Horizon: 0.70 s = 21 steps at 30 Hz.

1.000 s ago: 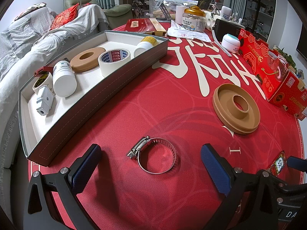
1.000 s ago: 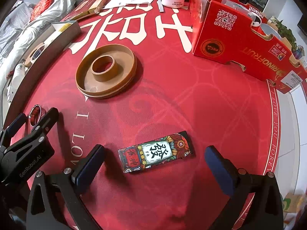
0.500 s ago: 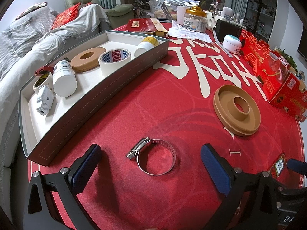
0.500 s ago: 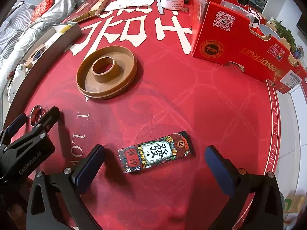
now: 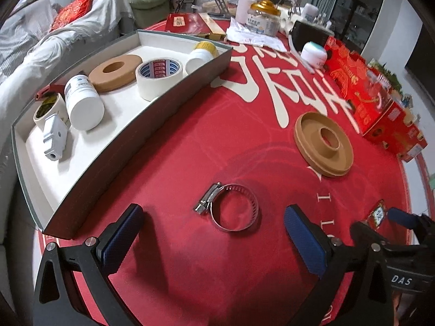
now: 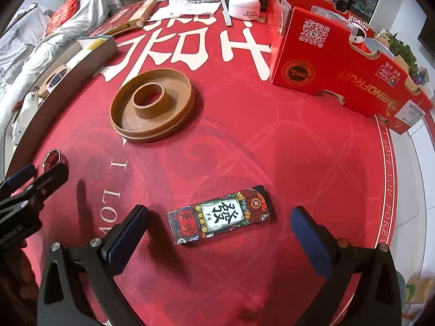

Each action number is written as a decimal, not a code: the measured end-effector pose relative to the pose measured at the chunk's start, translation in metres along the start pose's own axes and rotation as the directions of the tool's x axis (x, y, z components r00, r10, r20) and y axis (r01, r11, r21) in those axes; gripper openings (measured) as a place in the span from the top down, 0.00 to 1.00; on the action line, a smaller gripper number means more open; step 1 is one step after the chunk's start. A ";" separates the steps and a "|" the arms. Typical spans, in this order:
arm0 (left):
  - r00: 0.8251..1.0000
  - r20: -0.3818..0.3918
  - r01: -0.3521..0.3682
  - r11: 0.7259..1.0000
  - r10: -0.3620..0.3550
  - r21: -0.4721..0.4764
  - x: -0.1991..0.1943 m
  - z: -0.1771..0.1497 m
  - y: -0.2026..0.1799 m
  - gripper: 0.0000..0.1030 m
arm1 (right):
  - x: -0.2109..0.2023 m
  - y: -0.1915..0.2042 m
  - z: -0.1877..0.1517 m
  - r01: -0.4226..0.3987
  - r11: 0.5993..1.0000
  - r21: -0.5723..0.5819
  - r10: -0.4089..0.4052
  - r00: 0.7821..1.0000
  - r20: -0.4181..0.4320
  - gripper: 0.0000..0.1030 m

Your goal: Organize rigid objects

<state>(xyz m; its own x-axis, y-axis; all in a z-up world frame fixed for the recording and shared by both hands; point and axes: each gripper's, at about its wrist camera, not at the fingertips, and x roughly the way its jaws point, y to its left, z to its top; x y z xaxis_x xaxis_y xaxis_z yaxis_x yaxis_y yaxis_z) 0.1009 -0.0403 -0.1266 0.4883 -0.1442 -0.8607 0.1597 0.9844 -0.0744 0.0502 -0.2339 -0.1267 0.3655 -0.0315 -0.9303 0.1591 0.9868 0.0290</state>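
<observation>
Hose clamp [image 5: 231,207] is lying flat on the red table [image 5: 190,141], screw housing pointing toward the tray. Left claw [image 5: 213,233] is hanging over it, released, both blue pads spread wide with the clamp sitting between and just ahead of them, not touching either.

Printed rectangular box [image 6: 220,214] is lying flat on the table in the right wrist view, slightly angled. Right claw [image 6: 218,233] is sitting over it, also released, pads wide on both sides and clear of the box.

Tan flanged disc [image 5: 323,144] is resting on the table beyond the clamp, hub facing up, well apart from both items.

Grey tray [image 5: 168,103] is sitting along the left edge of the table. Inside it: white tape roll [image 5: 159,77], tan ring [image 5: 115,72] just beside the tape, white bottle [image 5: 83,104] lying on its side, yellow-capped bottle [image 5: 202,55] at the far end, white plug [image 5: 55,138] and a small tape roll [image 5: 47,110] at the near end.

Red carton [image 6: 334,62] is standing along the right side of the table. White cream jar [image 6: 243,6] and other clutter are sitting at the far edge. Left claw is showing at the left edge of the right wrist view, next to the clamp.
</observation>
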 end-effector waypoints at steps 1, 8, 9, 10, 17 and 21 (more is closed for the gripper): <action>1.000 -0.008 -0.020 1.000 0.020 0.007 0.001 0.001 -0.003 0.00 | 0.000 0.000 -0.001 0.000 1.000 0.000 0.000 1.000 0.003 0.00; 0.998 -0.006 -0.067 0.996 0.067 0.059 0.009 0.001 -0.016 0.00 | 0.000 0.000 0.000 0.000 1.000 0.001 0.000 1.000 0.006 0.00; 0.998 -0.004 -0.067 0.996 0.067 0.059 0.009 0.001 -0.016 0.00 | 0.000 0.000 0.000 0.000 1.000 0.000 0.000 1.000 0.006 0.00; 0.998 0.003 -0.068 0.996 0.068 0.058 0.009 0.001 -0.016 0.00 | 0.000 0.000 0.000 0.000 1.000 0.000 0.000 1.000 0.006 0.00; 0.998 -0.003 -0.068 0.996 0.069 0.057 0.010 0.003 -0.015 0.00 | 0.001 0.001 0.001 0.000 1.000 -0.001 0.000 1.000 0.003 0.00; 0.997 -0.013 -0.069 0.996 0.070 0.055 0.011 0.005 -0.016 0.00 | 0.001 0.001 0.000 0.001 1.000 -0.001 -0.001 1.000 0.000 0.00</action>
<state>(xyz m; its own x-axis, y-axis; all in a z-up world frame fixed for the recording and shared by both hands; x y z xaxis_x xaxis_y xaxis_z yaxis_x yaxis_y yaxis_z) 0.1078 -0.0581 -0.1322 0.4870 -0.0740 -0.8703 0.1725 0.9849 0.0128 0.0508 -0.2330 -0.1272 0.3655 -0.0322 -0.9302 0.1584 0.9870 0.0281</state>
